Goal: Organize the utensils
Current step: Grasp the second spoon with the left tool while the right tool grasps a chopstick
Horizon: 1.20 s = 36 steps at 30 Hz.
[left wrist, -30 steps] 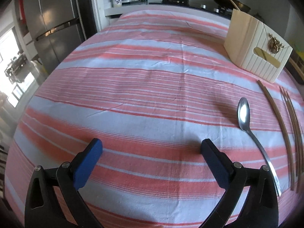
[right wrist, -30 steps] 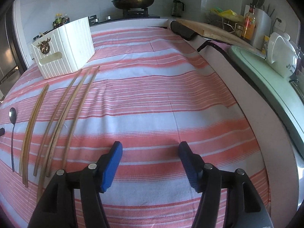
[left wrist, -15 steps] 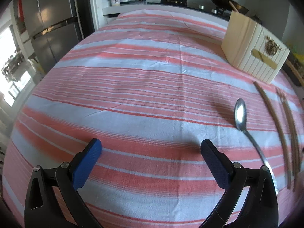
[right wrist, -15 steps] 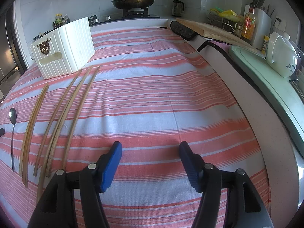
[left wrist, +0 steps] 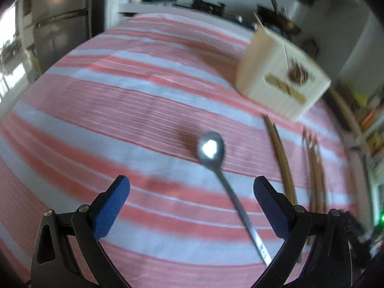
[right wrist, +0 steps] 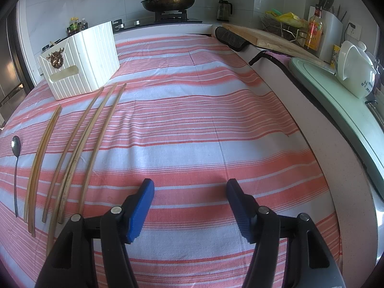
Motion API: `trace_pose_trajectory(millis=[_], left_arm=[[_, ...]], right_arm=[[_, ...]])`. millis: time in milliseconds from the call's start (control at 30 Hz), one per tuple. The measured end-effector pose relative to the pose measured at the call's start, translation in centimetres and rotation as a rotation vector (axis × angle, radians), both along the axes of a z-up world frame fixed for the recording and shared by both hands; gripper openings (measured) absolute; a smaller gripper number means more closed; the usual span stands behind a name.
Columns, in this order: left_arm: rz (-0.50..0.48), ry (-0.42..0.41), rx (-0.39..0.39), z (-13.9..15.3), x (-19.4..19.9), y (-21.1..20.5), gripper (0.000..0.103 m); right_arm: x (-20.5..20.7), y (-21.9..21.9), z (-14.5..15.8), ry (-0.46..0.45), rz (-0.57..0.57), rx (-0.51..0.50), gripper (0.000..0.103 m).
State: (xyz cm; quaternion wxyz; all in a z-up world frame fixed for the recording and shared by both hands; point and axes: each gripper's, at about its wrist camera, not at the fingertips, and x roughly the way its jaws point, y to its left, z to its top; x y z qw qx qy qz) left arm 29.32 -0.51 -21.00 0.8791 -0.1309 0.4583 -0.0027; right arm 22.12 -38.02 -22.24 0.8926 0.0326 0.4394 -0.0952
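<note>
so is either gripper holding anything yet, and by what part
Nothing is held. The left gripper is open over the spoon handle, not closed; the right gripper is open over bare cloth.

Bare striped cloth [right wrist: 192,120] lies open ahead of the right gripper [right wrist: 189,192], while chopsticks [right wrist: 79,144] and white box [right wrist: 81,64] crowd its left.

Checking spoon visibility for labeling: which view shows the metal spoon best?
The left wrist view: the spoon lies large, between the open fingers, though motion-blurred. The right wrist view shows it small but sharp at the far left edge.
</note>
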Motion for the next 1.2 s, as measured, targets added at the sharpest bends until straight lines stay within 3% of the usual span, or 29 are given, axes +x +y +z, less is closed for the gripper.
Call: trace_pose_trajectory(millis=[200,367,533,800,1033,1200], left_arm=[[-0.056,0.036,0.226,-2.4,1.3,-5.0,0.103],[-0.078,0.024,0.211,-2.5,0.6,-2.7,0.103],[-0.168,0.045,0.220,-2.5,0.8,-2.5,0.103],[-0.226,0.065,0.227,-2.5,0.5,-0.7,0.103],[-0.208,0.080,0.219,-2.6,0.4,1.7,0.103],[-0.218,0.079,0.223,-2.7,0.2,2.2,0.103]], right_arm=[[-0.1,0.0,0.1,-0.006,-0.005,0.015,0.064],[0.5,1.3,2.3,-0.023,0.076,0.138,0.064],[3.7,4.2,2.5,0.051,0.173,0.217,0.064],[2.8,5.0,1.8,0.076,0.163,0.180,0.064],[2.1,3.1,2.4,0.066,0.155,0.185,0.063],[2.8,3.2,2.4,0.074,0.191,0.237,0.045]])
